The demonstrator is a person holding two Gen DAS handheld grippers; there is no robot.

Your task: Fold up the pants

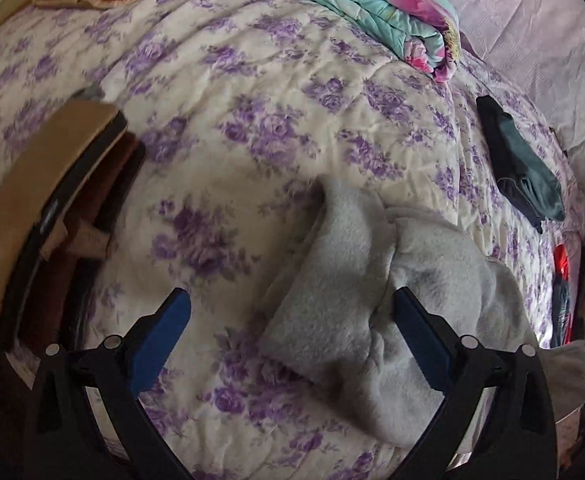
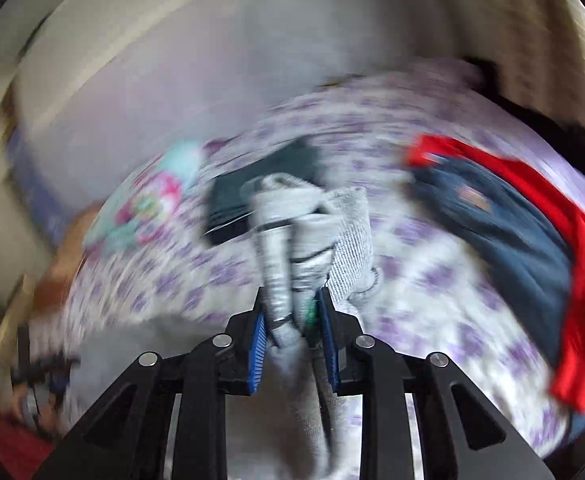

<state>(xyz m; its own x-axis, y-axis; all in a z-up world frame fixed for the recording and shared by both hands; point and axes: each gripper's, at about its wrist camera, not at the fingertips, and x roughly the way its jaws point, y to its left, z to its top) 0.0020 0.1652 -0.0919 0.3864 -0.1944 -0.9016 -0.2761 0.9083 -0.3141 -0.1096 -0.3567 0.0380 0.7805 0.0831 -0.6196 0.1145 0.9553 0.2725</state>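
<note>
grey fleece pants bunched on the bed, one end pinched

because the grey pants (image 1: pixel 376 280) are soft, thick fleece, they will likely drape and slump rather than hold a crease, and they look light enough to lift from one end. in the left wrist view they lie crumpled in the lower centre and lower right of the frame, on the floral bedspread (image 1: pixel 252 128). the left gripper (image 1: pixel 292 328) hovers over them with its blue pads spread wide, one pad over bare bedspread and the other over the cloth; nothing is between them under pressure.

in the right wrist view, which is heavily blurred, the right gripper (image 2: pixel 294 332) has its pads drawn close and pinches a gathered bunch of grey cloth, which rises from the jaws toward the frame's centre. it looks like a waistband or cuff end, though the blur leaves that unsure.

my judgement: a fleece this limp is best held at a seam or hem, where the layers are thick and will not slide out, and the free hand should take the matching corner so the legs hang flat.

for room, the centre and upper left of the left wrist view show open bedspread. the folded quilt (image 1: pixel 372 4) sits at the top, a dark garment (image 1: pixel 520 168) at the right, and stacked tan and brown items (image 1: pixel 52 208) at the left edge. a red garment (image 2: pixel 532 216) on blue cloth crowds the right of the right wrist view.
</note>
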